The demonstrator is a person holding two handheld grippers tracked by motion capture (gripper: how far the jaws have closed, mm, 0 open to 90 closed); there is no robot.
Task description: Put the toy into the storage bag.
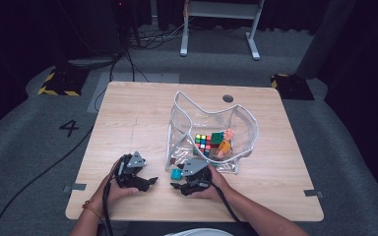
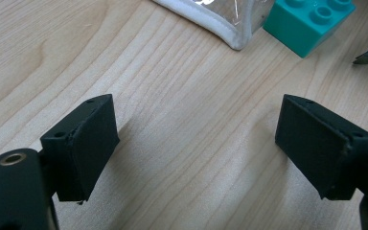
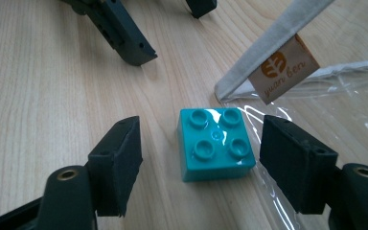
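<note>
A teal four-stud brick (image 3: 215,143) lies on the wooden table (image 1: 138,113) between the jaws of my right gripper (image 3: 206,158). The pads stand a little off its two sides, so the gripper is open. In the high view the brick (image 1: 176,174) sits at the near left corner of a clear zip bag (image 1: 197,105), with my right gripper (image 1: 177,181) around it. My left gripper (image 1: 150,182) rests a short way to the left, open over bare wood (image 2: 196,143). From there the brick (image 2: 309,21) shows at the upper right.
The bag holds a colour cube (image 1: 203,142), a green brick (image 1: 217,137) and orange pieces (image 1: 224,146). Its white-trimmed edge with an orange label (image 3: 282,67) lies just beyond the brick. Bare wood stretches to the left and back of the table.
</note>
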